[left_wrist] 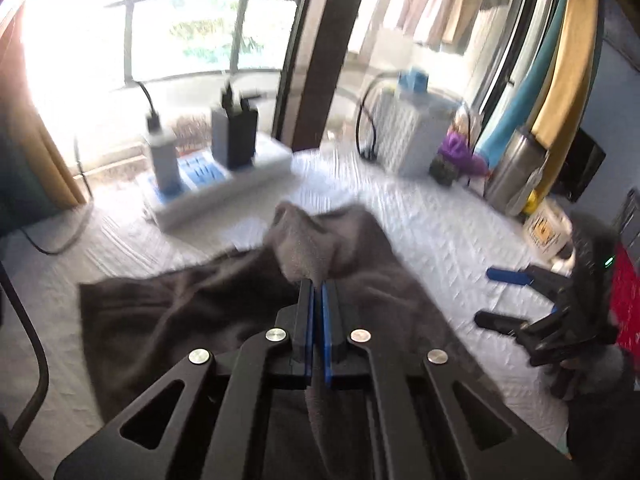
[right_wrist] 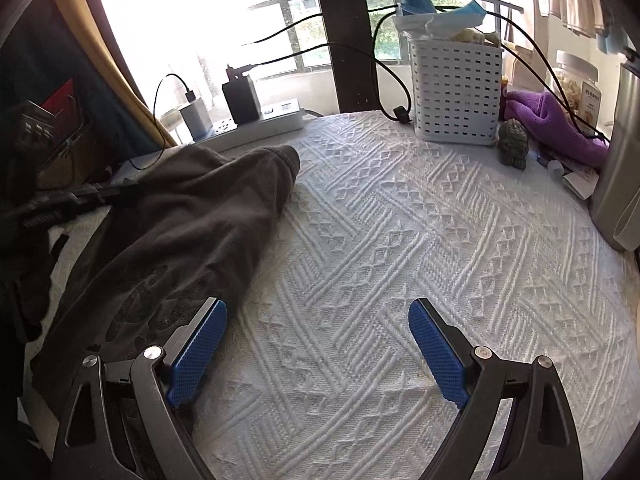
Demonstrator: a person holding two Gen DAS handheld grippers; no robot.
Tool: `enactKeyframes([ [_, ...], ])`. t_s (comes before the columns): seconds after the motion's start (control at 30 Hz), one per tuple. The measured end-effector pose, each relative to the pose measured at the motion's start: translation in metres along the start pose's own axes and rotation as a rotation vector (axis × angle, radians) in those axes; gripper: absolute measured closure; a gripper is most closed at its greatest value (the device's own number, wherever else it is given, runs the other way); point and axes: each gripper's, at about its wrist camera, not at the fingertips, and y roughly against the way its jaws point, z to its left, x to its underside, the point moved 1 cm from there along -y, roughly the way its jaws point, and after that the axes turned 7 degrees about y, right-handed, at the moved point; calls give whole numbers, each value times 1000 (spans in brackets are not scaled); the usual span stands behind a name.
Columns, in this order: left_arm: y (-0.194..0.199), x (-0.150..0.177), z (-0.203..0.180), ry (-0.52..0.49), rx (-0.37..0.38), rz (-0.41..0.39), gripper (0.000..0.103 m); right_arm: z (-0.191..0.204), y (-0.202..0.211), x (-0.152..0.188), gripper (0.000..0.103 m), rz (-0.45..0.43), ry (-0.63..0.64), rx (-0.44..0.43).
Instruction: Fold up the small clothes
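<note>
Left wrist view first: the left gripper (left_wrist: 318, 286) has its blue-padded fingers (left_wrist: 306, 312) clamped tight on a fold of the dark grey garment (left_wrist: 192, 312), and a tuft of cloth pokes up just past the fingertips while more of it runs back between the pads. That garment lies rumpled across the white textured cloth (left_wrist: 432, 216) covering the bench, spreading out to the left of the fingers. Off to the right of this view is the right gripper (left_wrist: 504, 296), fingers spread, one blue pad showing, nothing between them.

Over to the right wrist view, and it agrees: the right gripper's pads (right_wrist: 198, 346) stand wide apart over bare white cloth, empty. Its left finger sits right at the garment's near edge; whether it touches the fabric I can't tell. From here the garment stretches away up the left side, a rounded hem end lying near the white power strip (right_wrist: 276, 120) at the back. Two chargers are plugged into that strip, a white one (right_wrist: 196, 116) and a black one (right_wrist: 241, 98). Farther right along the back stand a white perforated basket (right_wrist: 456, 92), a small dark figurine (right_wrist: 513, 144) and a purple cloth (right_wrist: 560, 120), all well apart from the garment.
</note>
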Motion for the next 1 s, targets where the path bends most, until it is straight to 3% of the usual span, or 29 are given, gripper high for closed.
enactKeyframes([
  [0.2, 37, -9, 0, -6, -22, -88, 101, 16, 4, -11, 10, -14, 30, -11],
  [0.3, 46, -11, 15, -10, -98, -113, 101, 25, 9, -16, 10, -26, 47, -17],
  [0.43, 46, -6, 46, 76, -119, -80, 101, 36, 10, -19, 10, -19, 69, -33],
  [0.6, 22, 16, 71, 149, -115, 50, 99, 45, -6, -9, 10, 38, 74, -76],
  [0.63, 22, 20, 75, 176, -103, 63, 96, 48, -10, -8, 10, 51, 76, -72],
  [0.7, 30, 30, 83, 231, -68, 59, 60, 53, -15, -5, 10, 71, 84, -61],
  [0.73, 37, 35, 85, 249, -54, 51, 53, 55, -15, -3, 10, 73, 86, -58],
  [0.87, 60, 62, 78, 261, 28, 79, 51, 57, -6, 2, 10, 69, 89, -36],
  [1.0, 74, 96, 52, 228, 123, 157, 51, 56, 5, 6, 10, 59, 83, -11],
])
